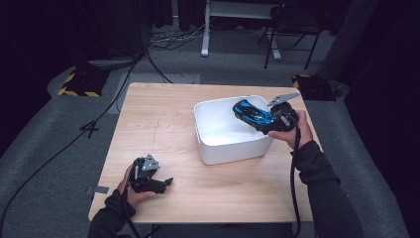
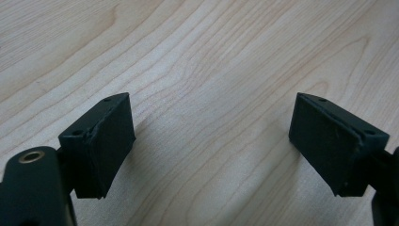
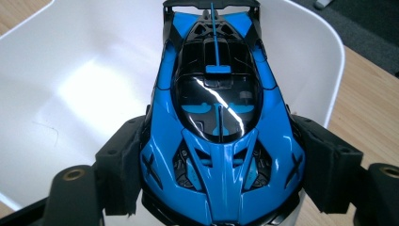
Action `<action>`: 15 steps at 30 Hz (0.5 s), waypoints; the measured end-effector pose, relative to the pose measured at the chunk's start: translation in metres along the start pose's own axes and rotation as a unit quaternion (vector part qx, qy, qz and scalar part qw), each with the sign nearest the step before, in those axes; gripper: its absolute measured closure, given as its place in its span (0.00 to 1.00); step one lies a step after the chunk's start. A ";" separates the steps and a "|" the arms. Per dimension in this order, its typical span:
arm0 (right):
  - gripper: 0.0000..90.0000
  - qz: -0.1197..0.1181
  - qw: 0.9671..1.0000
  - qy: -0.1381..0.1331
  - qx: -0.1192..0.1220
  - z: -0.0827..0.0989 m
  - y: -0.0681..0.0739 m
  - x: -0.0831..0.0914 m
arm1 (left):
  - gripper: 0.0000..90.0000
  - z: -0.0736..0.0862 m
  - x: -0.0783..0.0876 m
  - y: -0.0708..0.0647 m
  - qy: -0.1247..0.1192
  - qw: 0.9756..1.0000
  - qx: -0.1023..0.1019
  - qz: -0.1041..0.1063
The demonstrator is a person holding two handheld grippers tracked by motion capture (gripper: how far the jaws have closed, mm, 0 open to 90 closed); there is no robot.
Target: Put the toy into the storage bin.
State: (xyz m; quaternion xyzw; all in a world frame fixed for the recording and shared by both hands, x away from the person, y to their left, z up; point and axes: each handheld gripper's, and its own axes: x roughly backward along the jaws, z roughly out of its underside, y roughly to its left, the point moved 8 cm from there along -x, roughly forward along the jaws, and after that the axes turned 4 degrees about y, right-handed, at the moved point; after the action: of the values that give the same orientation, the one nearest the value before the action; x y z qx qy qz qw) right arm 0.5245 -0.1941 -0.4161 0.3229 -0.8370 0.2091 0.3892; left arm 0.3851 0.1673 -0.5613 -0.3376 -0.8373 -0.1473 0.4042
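A blue and black toy car [image 1: 252, 114] hangs over the right rim of a white tub [image 1: 210, 148], held by my right gripper [image 1: 270, 124]. In the right gripper view both pads press the sides of the toy car [image 3: 219, 122], with the tub's white inside [image 3: 84, 89] below and behind it. At the table's front left my left gripper [image 1: 166, 182] rests low over the wood in a person's hand. Its jaws stand wide apart with nothing between them, and bare wooden table [image 2: 207, 84] shows past them.
The tub sits right of centre on a light wooden table [image 1: 158, 129]. Grey floor surrounds the table, with cables [image 1: 114, 94] trailing at the left and a chair [image 1: 292, 29] and desk legs at the back.
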 end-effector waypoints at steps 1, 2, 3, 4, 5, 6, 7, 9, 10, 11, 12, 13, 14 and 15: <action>0.29 0.000 1.000 0.005 0.002 0.000 0.000 -0.002 | 0.17 0.000 0.000 0.000 0.001 1.000 0.000 0.002; 0.29 0.001 1.000 0.011 0.002 -0.001 0.001 -0.003 | 0.17 0.000 0.000 0.000 0.000 1.000 0.000 0.000; 0.29 0.002 1.000 0.013 0.006 -0.001 0.000 -0.004 | 0.17 0.000 0.000 0.000 0.000 1.000 0.000 0.000; 0.29 0.000 1.000 0.016 0.003 -0.001 0.001 -0.005 | 0.17 0.000 0.000 0.000 0.001 1.000 0.000 0.001; 0.29 0.000 1.000 0.020 0.006 -0.001 0.000 -0.006 | 0.17 0.000 0.000 0.000 0.000 1.000 0.000 0.000; 0.29 0.000 1.000 0.025 0.006 -0.001 0.000 -0.007 | 0.17 0.000 0.000 0.000 0.001 1.000 0.000 0.001; 0.29 -0.001 1.000 0.028 0.008 -0.002 0.001 -0.008 | 0.17 0.000 0.000 0.000 0.000 1.000 0.001 0.000; 0.29 -0.006 0.999 0.045 0.008 -0.001 0.002 -0.011 | 0.17 0.000 0.000 0.000 0.000 1.000 0.000 0.000; 0.29 -0.004 0.999 0.049 0.013 0.000 0.001 -0.011 | 0.17 0.000 0.000 0.000 0.000 1.000 0.000 0.000; 0.29 -0.005 0.999 0.050 0.013 -0.001 0.002 -0.012 | 0.17 0.000 0.000 0.000 0.000 1.000 0.000 0.000; 0.29 -0.005 0.999 0.050 0.013 -0.001 0.002 -0.012 | 0.17 0.000 0.000 0.000 0.000 1.000 0.000 0.000; 0.29 -0.005 0.998 0.053 0.014 -0.001 0.002 -0.013 | 0.17 0.000 0.000 0.000 0.000 1.000 0.000 0.000; 0.29 -0.005 0.998 0.057 0.014 -0.001 0.002 -0.014 | 0.17 0.000 0.000 0.000 0.000 1.000 0.000 0.000; 0.29 -0.007 0.998 0.063 0.012 0.000 0.002 -0.014 | 0.17 0.000 0.000 0.000 0.002 1.000 0.000 0.002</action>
State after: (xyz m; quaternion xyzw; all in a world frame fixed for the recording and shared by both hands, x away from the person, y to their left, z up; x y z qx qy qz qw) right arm 0.5300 -0.1871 -0.4274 0.3193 -0.8062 0.2362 0.4384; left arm 0.3848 0.1674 -0.5613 -0.3388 -0.8360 -0.1474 0.4057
